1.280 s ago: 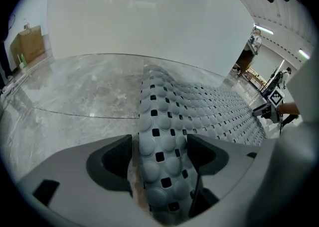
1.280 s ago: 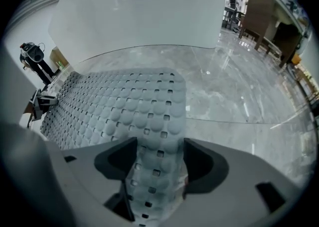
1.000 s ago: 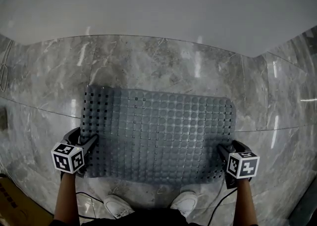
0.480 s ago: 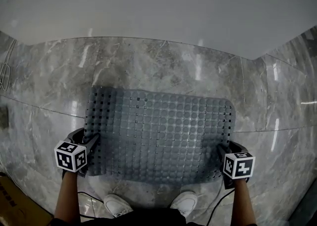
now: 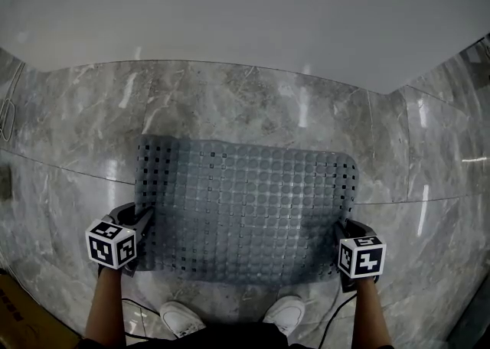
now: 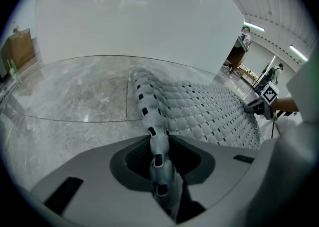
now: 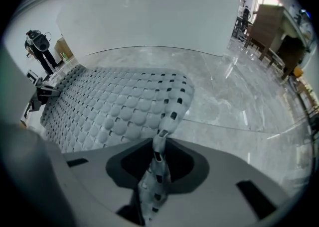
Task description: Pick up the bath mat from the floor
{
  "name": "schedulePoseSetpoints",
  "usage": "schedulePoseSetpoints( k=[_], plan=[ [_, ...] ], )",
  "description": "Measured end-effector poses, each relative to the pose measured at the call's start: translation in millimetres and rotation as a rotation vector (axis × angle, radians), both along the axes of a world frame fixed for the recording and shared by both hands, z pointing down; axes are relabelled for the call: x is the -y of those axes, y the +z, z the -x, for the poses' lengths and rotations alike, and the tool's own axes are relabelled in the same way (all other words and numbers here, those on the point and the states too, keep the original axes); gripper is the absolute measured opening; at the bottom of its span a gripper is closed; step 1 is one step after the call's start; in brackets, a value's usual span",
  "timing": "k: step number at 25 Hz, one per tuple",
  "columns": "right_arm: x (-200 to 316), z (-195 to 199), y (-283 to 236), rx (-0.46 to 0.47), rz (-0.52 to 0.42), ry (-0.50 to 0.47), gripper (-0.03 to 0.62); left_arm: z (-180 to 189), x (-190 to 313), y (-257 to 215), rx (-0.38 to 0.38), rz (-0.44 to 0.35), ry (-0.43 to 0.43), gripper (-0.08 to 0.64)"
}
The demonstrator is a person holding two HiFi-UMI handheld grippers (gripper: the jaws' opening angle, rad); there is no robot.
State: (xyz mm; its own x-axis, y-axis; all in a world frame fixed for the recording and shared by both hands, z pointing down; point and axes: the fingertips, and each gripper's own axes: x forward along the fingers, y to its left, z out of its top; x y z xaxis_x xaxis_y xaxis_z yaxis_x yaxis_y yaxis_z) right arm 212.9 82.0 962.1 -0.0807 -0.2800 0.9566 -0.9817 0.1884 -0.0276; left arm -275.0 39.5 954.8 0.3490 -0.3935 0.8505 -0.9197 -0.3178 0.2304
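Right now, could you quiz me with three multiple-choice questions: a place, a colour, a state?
1. Where does the bath mat lie?
A. on a table
B. on the marble floor, before the person's shoes
C. hung on a wall

2. What colour is the mat?
A. red
B. yellow
C. grey

3. How are the mat's short edges?
A. flat on the floor
B. pulled up between the jaws of the left gripper and right gripper
C. rolled into a tube

Answers:
1 B, the head view shows it on the tiles.
2 C, it is grey in every view.
3 B, each gripper view shows an edge between the closing jaws.
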Motion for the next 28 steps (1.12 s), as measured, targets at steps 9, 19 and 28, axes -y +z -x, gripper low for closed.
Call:
schedulePoseSetpoints(
  k=[9,19,28],
  plan=[
    [1.6,2.3,-16.5,0.035,-0.04,0.034,0.081,-10.9,-1.0,-25.6,-0.092,-0.047,0.009,0.069],
    [8.9,45.6,-138.9,0.081,-0.085,-0.095,0.075,-42.9,-23.1,-144.9,-0.182,-0.032,-0.03,0.058],
    [45.1,52.7,-347.6,0.07,-0.228,-0.108,0.072,-52.4,13.5,-348.4,-0.193,-0.123,-0.06,0.058]
  ],
)
